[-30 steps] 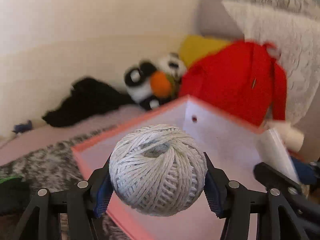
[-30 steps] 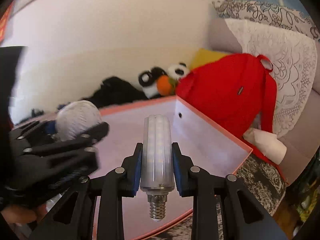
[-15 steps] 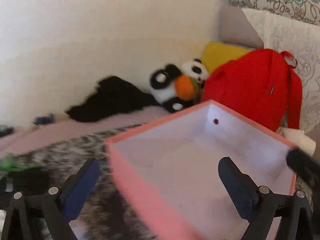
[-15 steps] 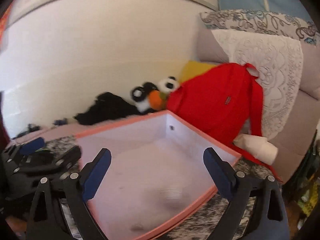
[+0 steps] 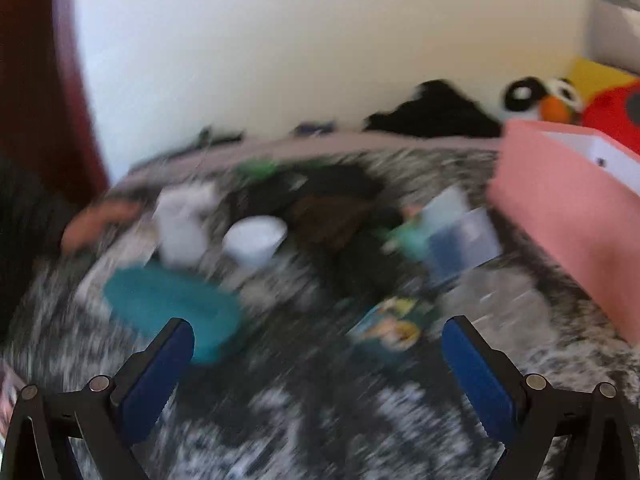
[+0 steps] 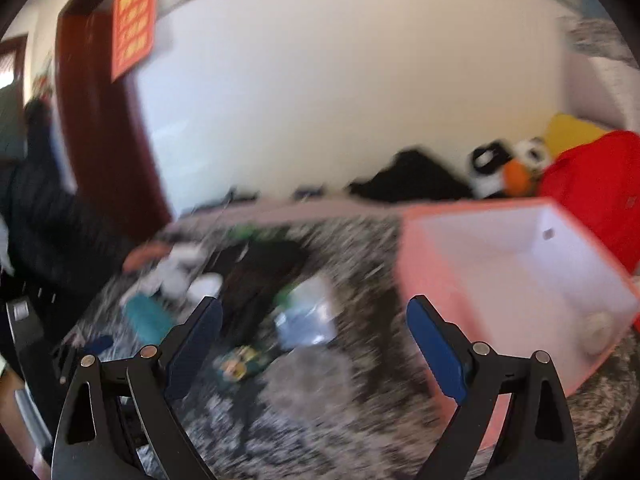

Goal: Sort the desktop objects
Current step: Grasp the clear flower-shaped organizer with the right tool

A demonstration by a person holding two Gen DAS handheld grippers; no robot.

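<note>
no readable brand or label anywhere; both views were motion-blurred. the red sign (image 6: 133, 24) on the dark door frame carried yellow blocks, too smeared to read. a small printed card (image 5: 390, 324) on the mottled grey surface (image 5: 320, 420) showed yellow and blue artwork, text illegible.

left gripper (image 5: 318, 344) had its jaws spread wide with nothing between the blue pads. the teal object (image 5: 172, 300) lay just ahead of the left pad, the card ahead and slightly toward the right pad. farther ahead of the jaws sat a white cup-like item (image 5: 256, 240), a dark brown lump (image 5: 332, 220) and a clear plastic box (image 5: 460, 240). the pink box (image 5: 560, 224) stood off to the right of the jaws, beyond the right pad.

right gripper (image 6: 314, 324) was also wide open and empty. the clear plastic box lay ahead between the pads, the card near the left pad. the pink box was just behind and right of the right pad, with a pale round item (image 6: 600, 328) inside at its near corner; cannot tell what it was.
</note>
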